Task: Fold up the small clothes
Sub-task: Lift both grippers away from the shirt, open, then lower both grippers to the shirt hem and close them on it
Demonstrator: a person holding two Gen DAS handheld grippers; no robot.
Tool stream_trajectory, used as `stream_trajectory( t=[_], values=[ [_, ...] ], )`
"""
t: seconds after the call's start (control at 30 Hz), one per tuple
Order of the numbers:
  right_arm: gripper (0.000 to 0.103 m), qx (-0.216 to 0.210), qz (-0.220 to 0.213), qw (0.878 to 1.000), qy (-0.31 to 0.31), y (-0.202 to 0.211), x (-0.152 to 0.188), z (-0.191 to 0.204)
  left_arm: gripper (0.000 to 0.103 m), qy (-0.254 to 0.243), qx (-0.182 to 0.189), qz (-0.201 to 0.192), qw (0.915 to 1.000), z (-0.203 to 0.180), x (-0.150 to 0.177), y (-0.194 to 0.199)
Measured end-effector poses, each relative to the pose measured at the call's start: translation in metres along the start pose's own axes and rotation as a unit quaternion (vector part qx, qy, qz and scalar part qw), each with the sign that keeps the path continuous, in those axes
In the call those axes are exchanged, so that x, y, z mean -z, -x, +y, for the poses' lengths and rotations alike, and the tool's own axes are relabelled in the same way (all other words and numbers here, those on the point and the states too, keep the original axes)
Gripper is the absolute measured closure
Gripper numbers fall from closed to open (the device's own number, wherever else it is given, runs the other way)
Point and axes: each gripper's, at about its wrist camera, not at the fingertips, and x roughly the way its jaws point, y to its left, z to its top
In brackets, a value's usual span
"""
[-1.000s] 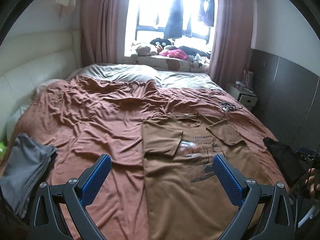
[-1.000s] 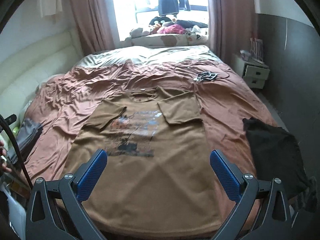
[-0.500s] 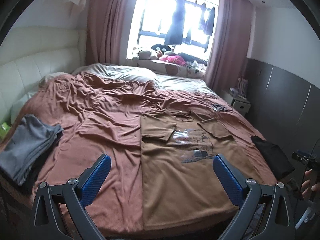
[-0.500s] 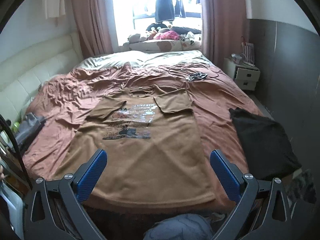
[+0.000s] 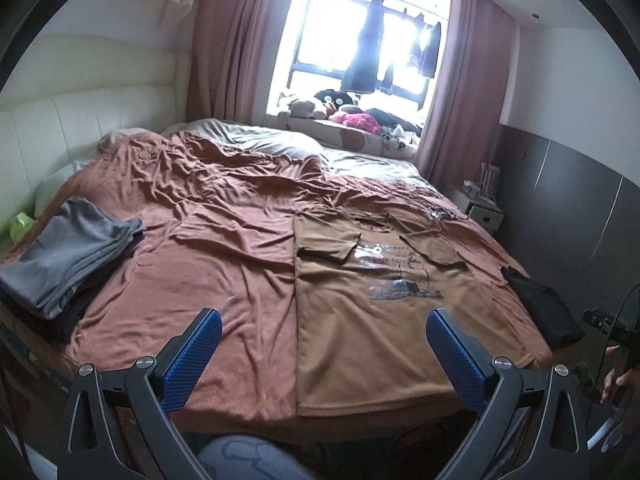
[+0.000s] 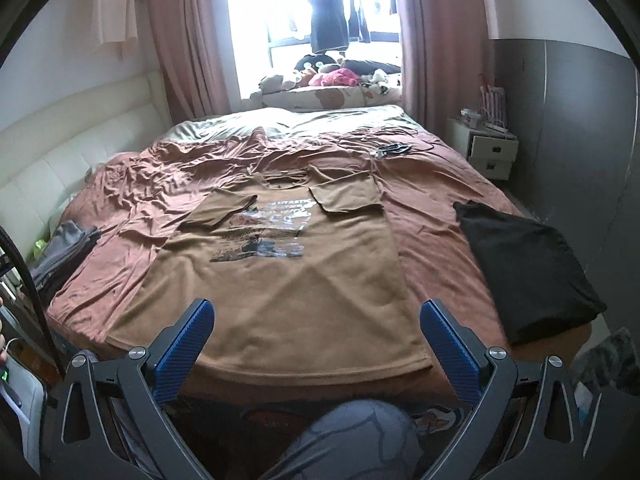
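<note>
- 1 brown T-shirt (image 6: 288,280) lies flat, print side up, on the rust-coloured bedsheet (image 5: 208,248); both sleeves are folded in over the chest.
- Its long axis runs near to far: collar at the far end toward the window (image 6: 316,12), hem at the near edge of the bed.
- 1 folded black garment (image 6: 524,268) lies to the right of the T-shirt, near but apart from it.
- 1 stack of folded grey clothes (image 5: 68,256) sits at the left edge of the bed, well apart from the T-shirt.
- 1 tangle of cable (image 6: 392,150) lies on the far right part of the sheet.
- 1 white nightstand (image 6: 490,152) stands on the far right beside the bed.
- 2 grippers: left gripper (image 5: 322,344) has its jaws spread wide and holds nothing, hanging off the near edge of the bed.
- Right gripper (image 6: 316,338) is likewise spread wide and empty, above the T-shirt's hem without touching it.
</note>
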Motion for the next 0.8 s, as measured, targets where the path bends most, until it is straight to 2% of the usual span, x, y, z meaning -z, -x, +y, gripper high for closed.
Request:
stream_trajectory(
  t=[0.2,0.3,0.47,0.6,0.8],
  values=[
    [0.0,0.018,-0.009,1.0,0.002,0.002,0.018,0.004,0.0,-0.017,-0.003,0.011,0.9998,-0.002,0.02,0.005],
    [0.0,0.003,-0.029,1.0,0.0,0.003,0.026,0.003,0.0,-0.031,-0.013,0.013,0.9994,-0.004,0.03,0.004],
    [0.0,0.006,-0.038,0.999,0.0,-0.005,0.039,-0.005,0.0,-0.036,-0.015,0.03,0.9988,-0.002,0.045,-0.012],
    [0.0,0.019,-0.017,1.0,0.005,-0.017,0.046,-0.012,0.0,-0.023,-0.011,0.045,0.9987,0.002,0.053,-0.034],
    [0.0,0.042,0.016,0.998,-0.04,-0.043,0.048,-0.044,0.0,0.002,0.003,0.062,0.998,0.01,0.059,-0.067]
  ],
)
